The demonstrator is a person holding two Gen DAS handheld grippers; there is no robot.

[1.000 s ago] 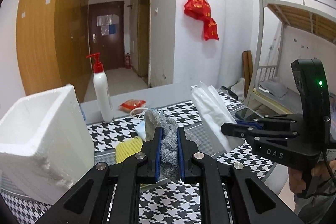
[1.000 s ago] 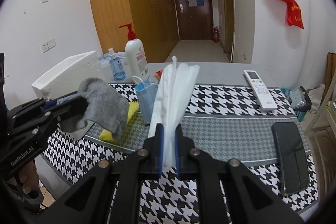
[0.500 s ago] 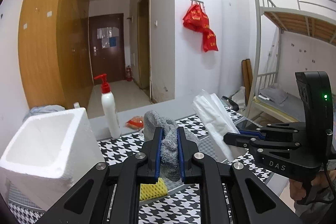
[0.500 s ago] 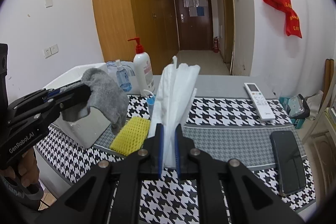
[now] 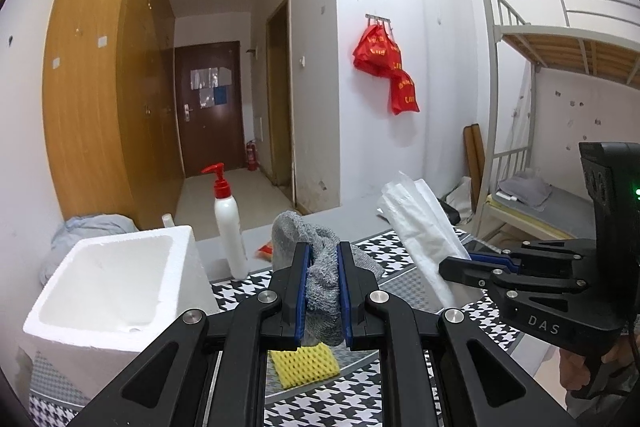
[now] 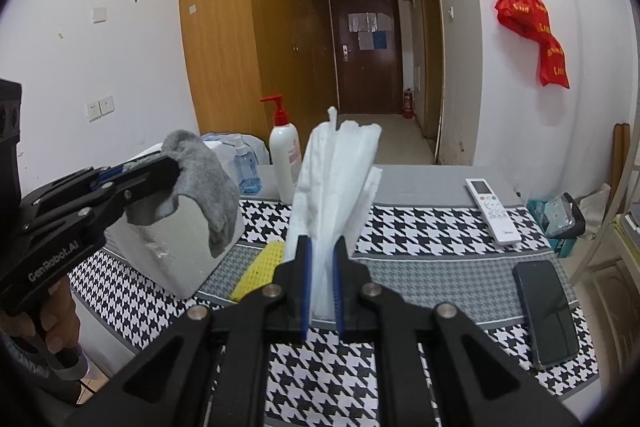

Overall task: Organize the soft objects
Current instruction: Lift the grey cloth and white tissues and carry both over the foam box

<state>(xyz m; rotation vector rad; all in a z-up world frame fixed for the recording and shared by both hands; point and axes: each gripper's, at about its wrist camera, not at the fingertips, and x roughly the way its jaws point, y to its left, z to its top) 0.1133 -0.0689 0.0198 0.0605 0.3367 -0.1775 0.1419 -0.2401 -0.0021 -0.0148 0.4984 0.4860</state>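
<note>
At the left end of the houndstooth-patterned table [image 6: 424,223], a white foam box [image 5: 104,291] stands open at the top, with a bundle of pale blue cloth [image 5: 86,227] behind it against the wall. Just above and in front of the box, the left gripper [image 5: 323,291] has its blue-padded jaws closed narrowly on a grey sock [image 5: 320,267], which bunches up between the fingers and, in the right wrist view, droops over the box's near corner. A hand [image 6: 52,319] grips that tool's handle at the lower left of the right wrist view. Beside the box, towards the back, stand a small clear bottle of blue liquid [image 6: 244,171] and a white pump bottle with a red dispenser [image 6: 285,155]. On the cloth beneath the grippers lies a yellow mesh sponge [image 5: 306,363], close to the box's base. Further right, the right gripper [image 6: 321,287] is clamped tight on a folded white plastic bag [image 6: 336,187], which stands upright from the jaws, clear of the table. Beyond it to the right, a white remote control [image 6: 492,211] lies near the table's far edge, and a black phone [image 6: 546,311] lies face up near the right edge. On the wall above hang red bags [image 6: 532,31].
</note>
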